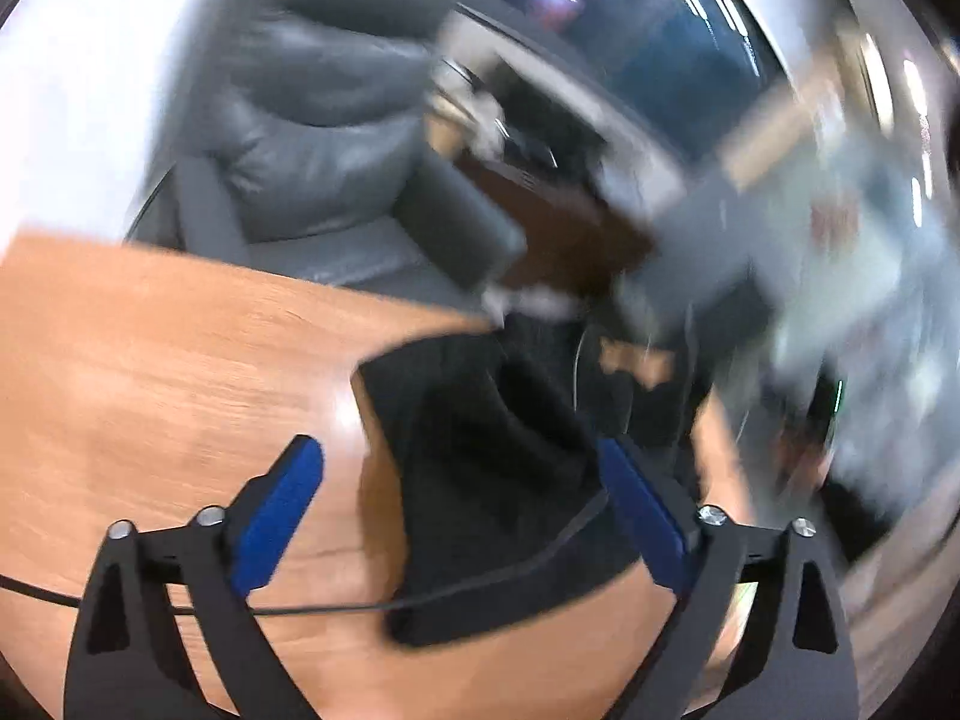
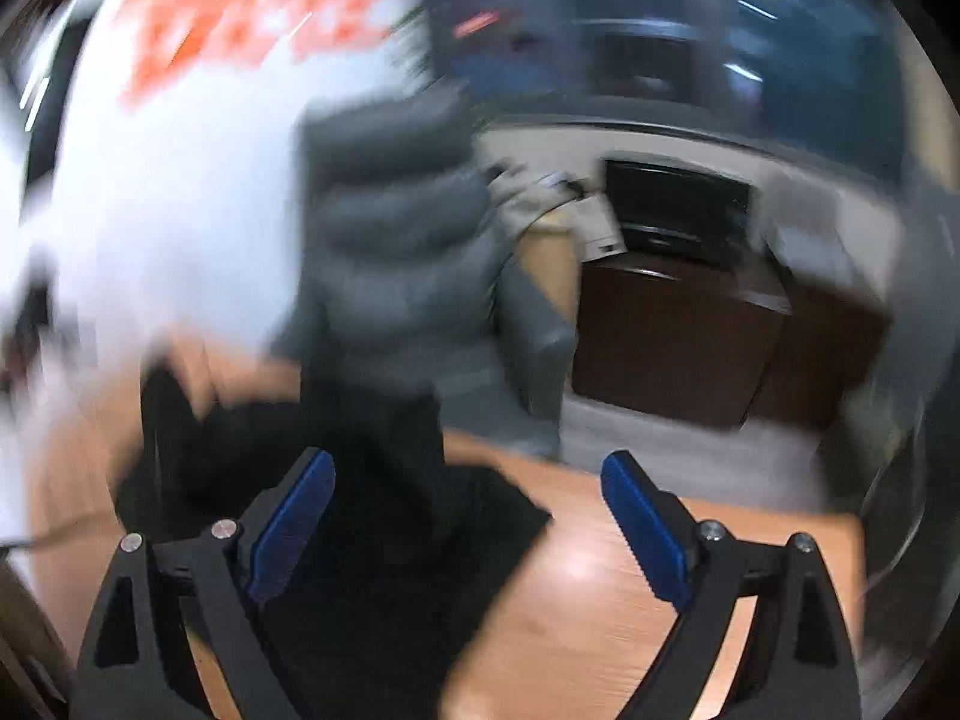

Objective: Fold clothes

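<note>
A black garment [image 1: 480,450] lies on the wooden table [image 1: 150,360], reaching to its far edge. My left gripper [image 1: 459,456] is open above the garment's near part, blue pads [image 1: 276,516] wide apart and holding nothing. In the right wrist view the same black garment [image 2: 360,510] lies on the table [image 2: 630,570], under the left pad and between the fingers. My right gripper [image 2: 468,474] is open and empty above it. Both views are blurred by motion.
A grey leather armchair [image 1: 312,138] stands just beyond the table's far edge; it also shows in the right wrist view [image 2: 396,264]. A dark brown cabinet [image 2: 690,336] with a monitor stands behind. A thin black cable [image 1: 420,600] crosses the table near my left gripper.
</note>
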`<state>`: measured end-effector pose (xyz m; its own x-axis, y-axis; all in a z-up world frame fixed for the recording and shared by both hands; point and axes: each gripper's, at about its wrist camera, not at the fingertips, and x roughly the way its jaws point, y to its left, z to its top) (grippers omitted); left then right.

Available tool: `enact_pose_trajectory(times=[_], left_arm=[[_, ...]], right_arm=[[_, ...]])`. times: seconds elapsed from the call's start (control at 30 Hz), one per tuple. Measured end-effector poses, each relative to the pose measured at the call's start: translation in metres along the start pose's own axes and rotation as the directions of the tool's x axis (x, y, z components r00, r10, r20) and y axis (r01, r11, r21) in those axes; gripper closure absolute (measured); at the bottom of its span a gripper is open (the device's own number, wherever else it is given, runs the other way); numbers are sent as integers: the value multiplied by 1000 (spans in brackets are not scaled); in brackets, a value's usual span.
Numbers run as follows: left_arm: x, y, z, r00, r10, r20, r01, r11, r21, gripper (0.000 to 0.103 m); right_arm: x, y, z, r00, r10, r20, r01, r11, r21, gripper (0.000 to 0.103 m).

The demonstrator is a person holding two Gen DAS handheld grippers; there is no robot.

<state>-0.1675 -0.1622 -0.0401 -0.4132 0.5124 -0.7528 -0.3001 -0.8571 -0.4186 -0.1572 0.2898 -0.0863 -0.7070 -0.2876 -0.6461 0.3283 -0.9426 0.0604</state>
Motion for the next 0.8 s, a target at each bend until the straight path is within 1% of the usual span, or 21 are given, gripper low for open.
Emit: enact_pose_trajectory(times=[0.03,0.1,0.13,0.17,0.2,0.23,0.27,0.33,0.43,0.5,0.57,0.6,0.63,0.67,0.73,0.8], left_arm=[[11,-9,-1,999,-1,-46,4,998,67,6],[42,-17,-10,988,18,-154,12,981,193,6],[59,-19,-15,978,34,-208,21,967,254,6],[76,-17,-22,963,70,-261,14,951,309,6],[87,-12,-27,949,104,-297,6,938,347,10],[94,-6,-33,937,131,-323,0,926,376,17],[88,3,-35,932,151,-329,-14,923,384,19],[68,20,-37,930,181,-319,-51,925,376,19],[37,47,-40,925,226,-305,-106,925,364,18],[17,62,-41,921,258,-292,-145,922,358,16],[8,72,-42,916,283,-283,-175,919,352,13],[8,75,-42,915,285,-285,-179,921,345,13],[13,75,-42,918,274,-286,-168,923,345,13],[20,74,-42,923,259,-285,-151,924,351,13],[41,61,-42,934,240,-266,-126,915,383,13],[72,51,-36,944,219,-247,-99,903,419,13]], right_arm=[[6,11,-5,999,-1,-53,-4,997,-82,9],[23,20,-22,991,-5,-131,-16,987,-159,12],[31,24,-30,985,-13,-169,-21,980,-199,15],[36,25,-39,978,-33,-207,-19,969,-245,17],[39,25,-46,970,-50,-236,-19,960,-281,18],[41,23,-53,961,-70,-266,-18,949,-316,19],[39,18,-61,950,-95,-298,-15,938,-347,19],[25,2,-73,923,-146,-356,0,924,-382,19],[-6,-27,-86,891,-206,-405,49,930,-365,19],[-23,-42,-90,880,-232,-414,93,940,-328,19],[-40,-58,-94,868,-257,-424,138,947,-291,19],[-48,-65,-97,862,-269,-429,159,949,-273,19],[-49,-70,-98,858,-278,-432,176,949,-260,19],[-45,-75,-99,857,-282,-432,189,951,-244,19],[-36,-83,-100,858,-284,-428,208,954,-214,19],[-15,-72,-89,892,-234,-386,163,964,-209,19]])
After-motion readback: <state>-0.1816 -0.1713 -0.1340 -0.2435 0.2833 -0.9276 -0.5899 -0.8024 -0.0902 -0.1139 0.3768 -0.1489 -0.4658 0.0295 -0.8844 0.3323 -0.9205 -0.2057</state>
